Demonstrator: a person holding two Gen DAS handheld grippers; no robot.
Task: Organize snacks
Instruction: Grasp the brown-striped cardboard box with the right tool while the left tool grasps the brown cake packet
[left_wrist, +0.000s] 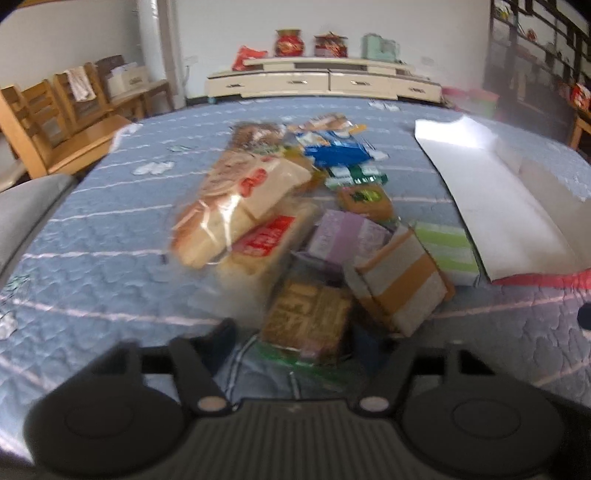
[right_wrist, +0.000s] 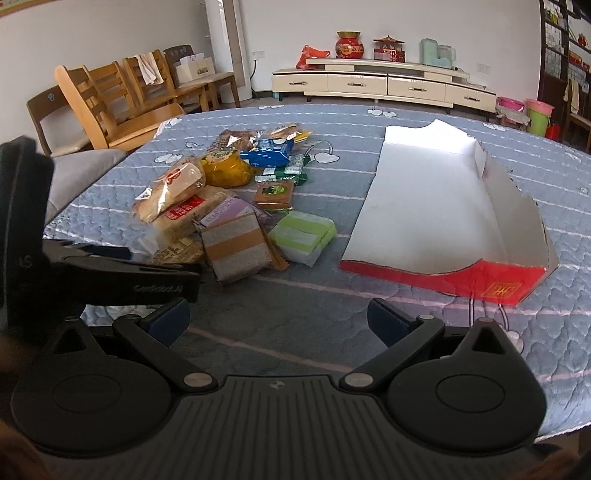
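A heap of wrapped snacks (left_wrist: 258, 206) lies on the blue quilted table (left_wrist: 92, 236). At its near end is a brown pack (left_wrist: 306, 317) in clear wrap. My left gripper (left_wrist: 299, 334) straddles it, a finger on each side, and a gap shows beside the left pad. The picture is blurred. In the right wrist view the left gripper (right_wrist: 110, 254) comes in from the left edge to the same brown pack (right_wrist: 177, 253). My right gripper (right_wrist: 279, 319) hovers open over bare quilt with nothing between its fingers. An open red box with a white lining (right_wrist: 443, 206) lies to the right.
Beside the brown pack lie a striped grey and tan pack (right_wrist: 236, 251), a purple one (left_wrist: 347, 236) and a green one (right_wrist: 303, 236). Wooden chairs (right_wrist: 110, 99) stand past the table's left edge. A cream cabinet (right_wrist: 384, 85) lines the far wall.
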